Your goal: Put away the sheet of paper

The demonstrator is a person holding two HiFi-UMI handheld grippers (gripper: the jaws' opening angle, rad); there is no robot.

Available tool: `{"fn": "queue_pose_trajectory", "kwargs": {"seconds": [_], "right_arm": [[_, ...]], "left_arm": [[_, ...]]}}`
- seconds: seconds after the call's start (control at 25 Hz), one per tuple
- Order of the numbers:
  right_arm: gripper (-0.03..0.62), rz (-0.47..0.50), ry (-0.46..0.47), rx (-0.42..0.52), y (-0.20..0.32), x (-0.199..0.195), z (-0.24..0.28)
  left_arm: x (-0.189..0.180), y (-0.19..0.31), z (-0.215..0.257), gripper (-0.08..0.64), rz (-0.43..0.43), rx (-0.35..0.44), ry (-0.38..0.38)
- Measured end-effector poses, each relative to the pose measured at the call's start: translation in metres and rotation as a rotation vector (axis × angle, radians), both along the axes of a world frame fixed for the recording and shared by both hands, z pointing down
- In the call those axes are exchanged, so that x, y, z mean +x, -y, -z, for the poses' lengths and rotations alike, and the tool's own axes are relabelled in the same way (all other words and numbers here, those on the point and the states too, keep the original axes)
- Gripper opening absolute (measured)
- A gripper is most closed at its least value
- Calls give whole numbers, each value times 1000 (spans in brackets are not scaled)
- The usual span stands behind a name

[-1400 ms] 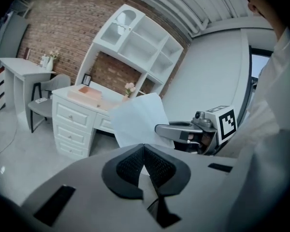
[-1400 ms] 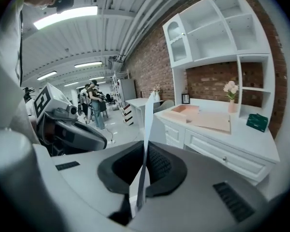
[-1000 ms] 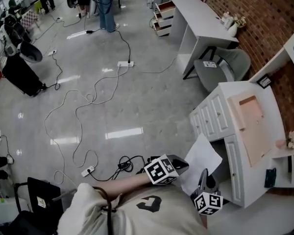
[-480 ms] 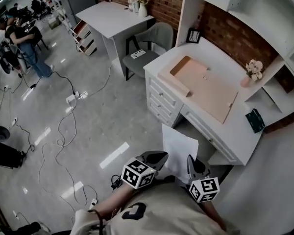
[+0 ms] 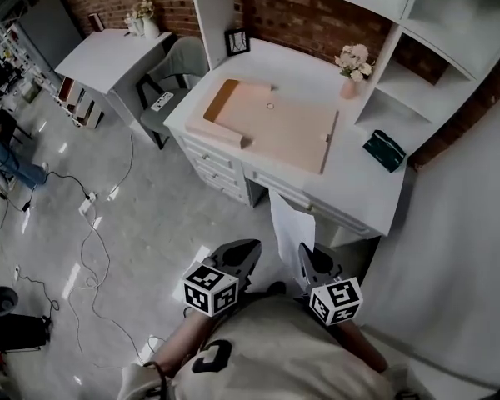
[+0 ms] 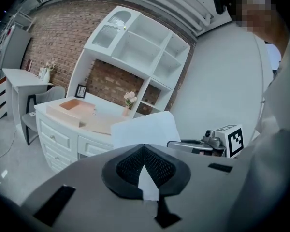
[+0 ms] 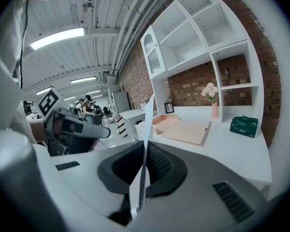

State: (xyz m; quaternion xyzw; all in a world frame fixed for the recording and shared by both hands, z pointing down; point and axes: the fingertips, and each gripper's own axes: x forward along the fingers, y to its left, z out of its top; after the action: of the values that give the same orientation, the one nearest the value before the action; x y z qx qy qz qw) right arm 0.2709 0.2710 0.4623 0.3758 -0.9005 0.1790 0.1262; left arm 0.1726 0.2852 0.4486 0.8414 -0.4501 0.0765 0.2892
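A white sheet of paper stands on edge in front of the white desk, with my right gripper shut on its lower edge. The right gripper view has the sheet edge-on, rising from between the right gripper's closed jaws. My left gripper is to the left of the paper and apart from it, its jaws closed together. Beyond the left gripper in its own view, the sheet faces the camera, held by the right gripper.
A pink flat board lies on the desk, with a flower vase, a picture frame and a green box. Shelves rise above. A grey chair and second table stand left. Cables cross the floor.
The head view has swung from the open floor round to the desk, which now lies straight ahead. Both grippers stay low in view, the right one still holding the paper.
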Motion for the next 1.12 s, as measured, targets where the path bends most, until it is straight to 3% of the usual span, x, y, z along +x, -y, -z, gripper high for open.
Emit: {"fn": "queue_pose_trajectory", "kwargs": {"seconds": [0.2,0.4,0.56,0.64,0.84,1.0,1.12], "right_arm": [[28,-30,22,-19,6,24,1],[28,-32,36,-50,12,28,-6],[28,-15,43,-59,22,18,-8],[27,-16,33,-55,30,10,-8],[28,-47,5,-43,55,-14,-1],[28,-99,-36,-32,79,-34,4],[28,-110,-47,-12,98,-53,8]], "left_arm": [[24,5,4,15,-36,-4,21],[19,9,9,15,-36,-3,47],[1,23,19,15,-8,76,153],[-8,32,23,15,-2,111,167],[-39,58,18,15,6,59,51],[-54,88,32,15,-26,1,-165],[-73,104,38,15,-47,33,-168]]}}
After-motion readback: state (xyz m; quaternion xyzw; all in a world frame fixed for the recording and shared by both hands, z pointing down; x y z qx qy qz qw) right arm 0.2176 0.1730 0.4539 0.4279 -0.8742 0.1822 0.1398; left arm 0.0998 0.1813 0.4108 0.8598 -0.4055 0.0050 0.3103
